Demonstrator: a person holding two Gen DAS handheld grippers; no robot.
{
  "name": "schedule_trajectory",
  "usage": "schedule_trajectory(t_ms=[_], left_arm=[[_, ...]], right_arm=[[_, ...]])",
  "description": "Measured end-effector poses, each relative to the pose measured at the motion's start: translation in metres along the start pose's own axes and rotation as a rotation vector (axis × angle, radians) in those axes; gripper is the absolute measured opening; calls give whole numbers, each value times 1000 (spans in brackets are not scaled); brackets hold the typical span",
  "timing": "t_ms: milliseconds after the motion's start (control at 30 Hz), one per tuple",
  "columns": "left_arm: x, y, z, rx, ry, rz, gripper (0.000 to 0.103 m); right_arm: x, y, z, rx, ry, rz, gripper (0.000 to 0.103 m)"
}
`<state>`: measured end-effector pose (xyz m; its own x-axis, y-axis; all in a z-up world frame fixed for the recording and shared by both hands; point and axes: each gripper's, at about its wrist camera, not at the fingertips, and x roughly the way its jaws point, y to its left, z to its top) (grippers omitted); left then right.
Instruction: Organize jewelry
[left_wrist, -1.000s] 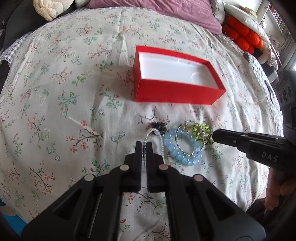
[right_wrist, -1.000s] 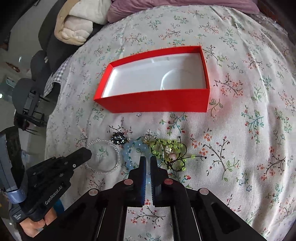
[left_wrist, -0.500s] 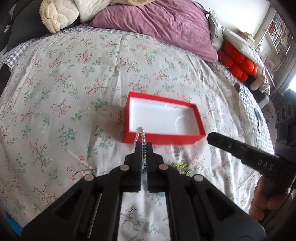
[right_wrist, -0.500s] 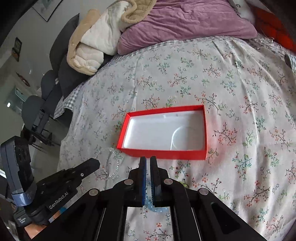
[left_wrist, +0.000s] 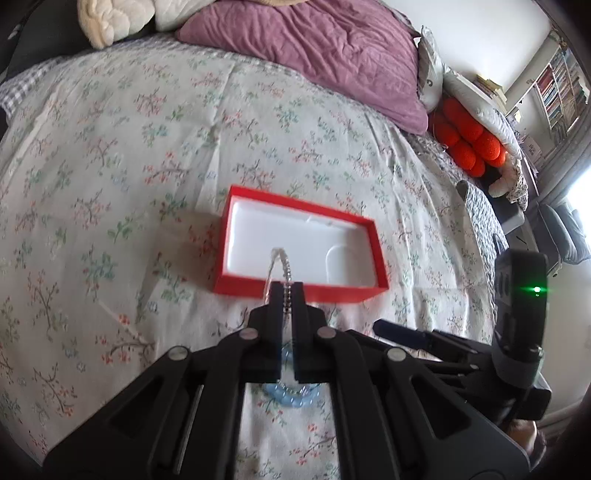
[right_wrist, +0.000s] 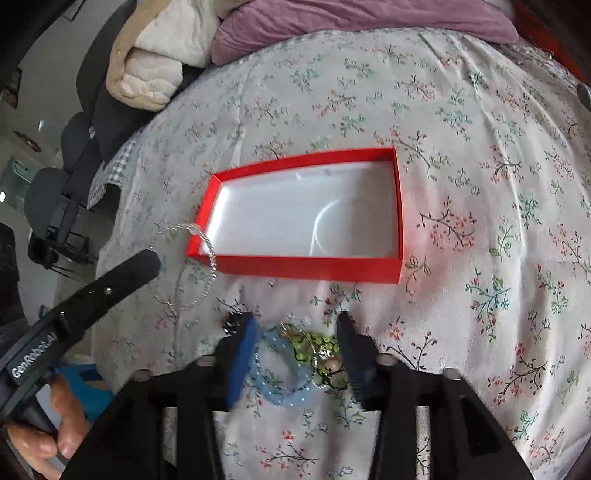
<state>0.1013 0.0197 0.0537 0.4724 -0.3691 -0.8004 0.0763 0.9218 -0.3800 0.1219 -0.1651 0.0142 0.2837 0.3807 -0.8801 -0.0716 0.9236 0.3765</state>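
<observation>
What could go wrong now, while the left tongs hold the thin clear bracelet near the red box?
1. The clear bracelet hangs from the left tongs by a thin strand beside the red box, not over it; it may slip or snag the rim.
2. The right tongs have just been opening above the blue bracelet, which touches the green beaded piece; closing here could lift both, tangled.
</observation>
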Motion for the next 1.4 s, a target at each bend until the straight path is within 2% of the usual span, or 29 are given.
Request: schedule_trajectory(t_ms=[33, 100, 200, 367, 600, 667, 767, 1033, 1167, 1233, 1400], left_arm=[[0, 3, -3, -5, 10, -2, 5], [-2, 6, -8, -6, 21, -2, 4], [-7, 9, -14, 0, 26, 2, 5], [-14, 15, -19, -2, 24, 0, 5], [-14, 24, -21, -16, 35, 2, 5], [-14, 25, -22, -18, 37, 3, 5], [-13, 27, -21, -23, 40, 5, 5], [-17, 32, -18, -37, 29, 0, 5], [-17, 32, -19, -38, 27, 4, 5], [-15, 31, -19, -34, 31, 6, 5], [-11, 31, -25, -13, 48, 18, 5]], right_arm=[[3, 0, -1, -17, 4, -10, 68], [9, 3, -1, -51, 12, -30, 68], [16, 9, -1, -92, 22, -14, 64], [37, 26, -2, -177, 65, -39, 43], [63, 34, -5, -252, 108, -108, 30], [66, 35, -6, -265, 114, -119, 15], [64, 39, -6, -272, 112, -113, 7], [36, 45, -12, -278, 44, -55, 4], [26, 43, -13, -260, 18, -79, 7], [29, 43, -16, -255, 51, -74, 14], [35, 57, -35, -359, 124, -88, 15]])
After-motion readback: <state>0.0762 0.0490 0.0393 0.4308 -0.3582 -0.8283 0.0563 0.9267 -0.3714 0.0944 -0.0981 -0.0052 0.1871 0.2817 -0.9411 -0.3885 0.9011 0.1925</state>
